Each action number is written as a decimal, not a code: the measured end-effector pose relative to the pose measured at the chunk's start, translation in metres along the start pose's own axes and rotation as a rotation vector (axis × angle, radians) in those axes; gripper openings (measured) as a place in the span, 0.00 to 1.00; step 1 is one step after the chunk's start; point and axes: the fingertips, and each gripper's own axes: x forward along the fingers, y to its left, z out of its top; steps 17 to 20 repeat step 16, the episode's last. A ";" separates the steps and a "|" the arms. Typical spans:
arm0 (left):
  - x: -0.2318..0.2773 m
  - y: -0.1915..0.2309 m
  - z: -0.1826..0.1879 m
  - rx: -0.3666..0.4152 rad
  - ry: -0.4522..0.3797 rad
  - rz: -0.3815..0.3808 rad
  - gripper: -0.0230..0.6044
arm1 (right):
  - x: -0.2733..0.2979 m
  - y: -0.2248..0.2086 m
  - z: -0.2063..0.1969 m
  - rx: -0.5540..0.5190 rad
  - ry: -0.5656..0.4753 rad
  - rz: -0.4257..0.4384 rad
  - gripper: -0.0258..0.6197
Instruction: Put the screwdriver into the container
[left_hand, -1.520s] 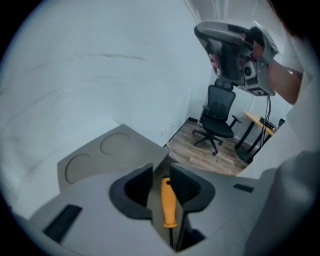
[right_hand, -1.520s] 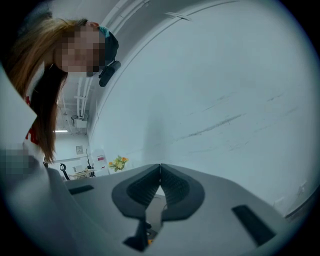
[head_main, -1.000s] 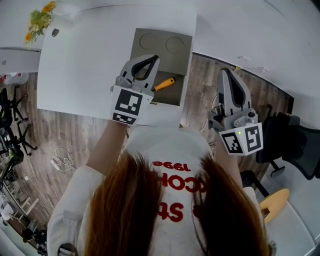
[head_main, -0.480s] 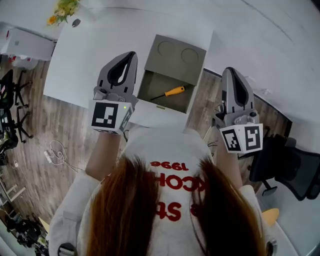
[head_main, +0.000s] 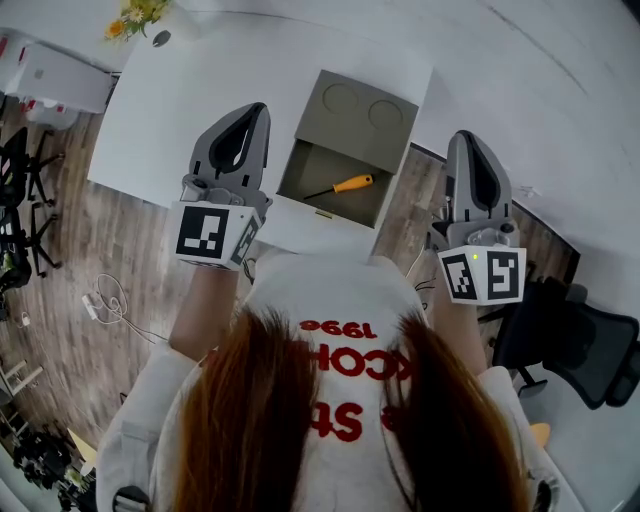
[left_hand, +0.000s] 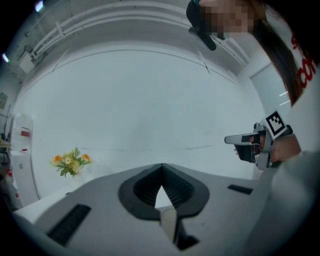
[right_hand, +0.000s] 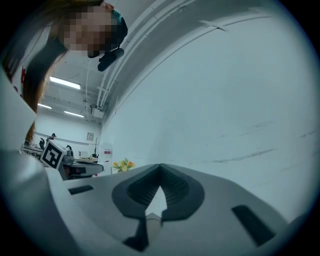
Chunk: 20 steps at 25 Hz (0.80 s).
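The orange-handled screwdriver (head_main: 341, 186) lies inside the open grey container (head_main: 299, 172) on the white surface (head_main: 180, 95), while the left gripper (head_main: 256, 110) and right gripper (head_main: 463, 138) flank it, fingers together and empty.

Both grippers held level, jaws closed and empty.
The left gripper (head_main: 256, 112) and right gripper (head_main: 466, 140) point forward side by side, well apart, tips together. The forearms run back beneath them, elbows apparently bent, though hair covers them.
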 end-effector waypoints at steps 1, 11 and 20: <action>0.000 0.000 0.000 -0.002 -0.001 0.000 0.04 | 0.000 0.000 0.001 -0.001 -0.001 -0.001 0.04; 0.001 -0.001 -0.002 -0.016 -0.004 -0.007 0.04 | 0.000 0.002 0.003 -0.008 -0.009 0.003 0.04; 0.000 0.000 0.001 -0.019 -0.010 -0.011 0.04 | 0.003 0.006 0.005 -0.012 -0.012 0.009 0.04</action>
